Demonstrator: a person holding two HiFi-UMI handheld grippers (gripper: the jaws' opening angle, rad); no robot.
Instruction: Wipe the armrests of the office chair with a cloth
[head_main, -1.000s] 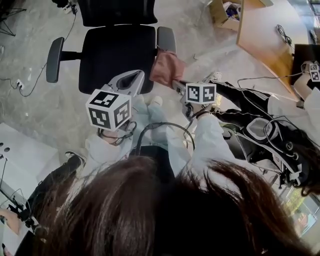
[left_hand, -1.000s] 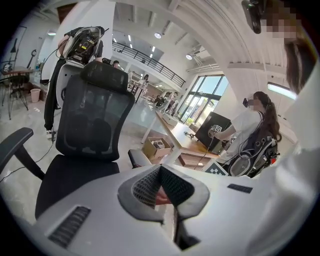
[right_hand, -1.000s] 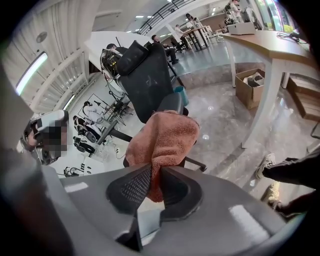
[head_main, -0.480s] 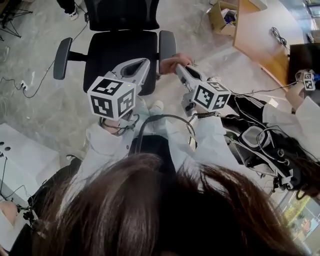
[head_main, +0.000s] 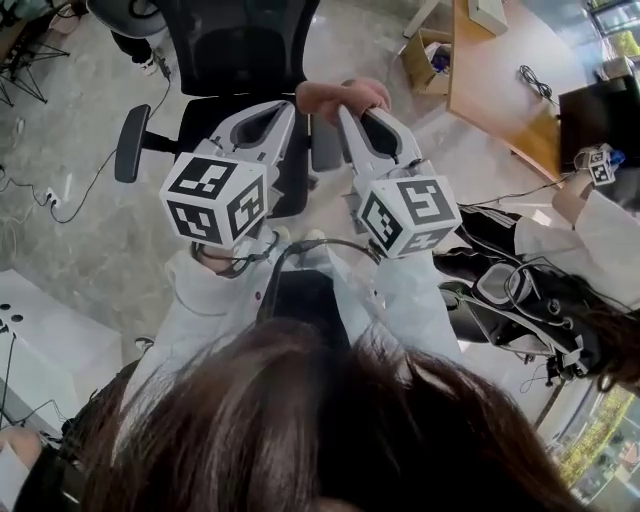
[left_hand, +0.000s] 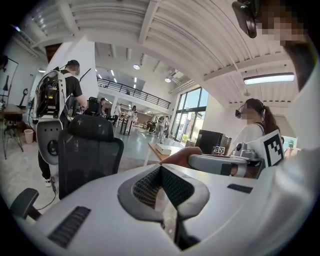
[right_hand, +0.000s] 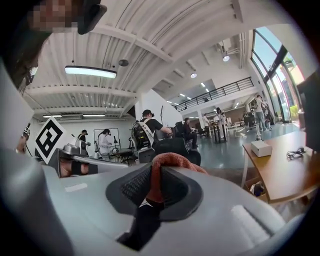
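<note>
Right gripper view: the right gripper (right_hand: 154, 172) has its fingers clenched on a fold of reddish cloth (right_hand: 172, 161). The left gripper (left_hand: 161, 167) has its fingers pressed together, empty. Both hover above the office chair (head_main: 235, 125), seemingly off its armrests (head_main: 131, 143). Hard wiping might tug that fold loose.

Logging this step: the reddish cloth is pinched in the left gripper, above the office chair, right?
No: the right gripper pinches the reddish cloth, above the office chair. The right gripper view shows it between those jaws.
</note>
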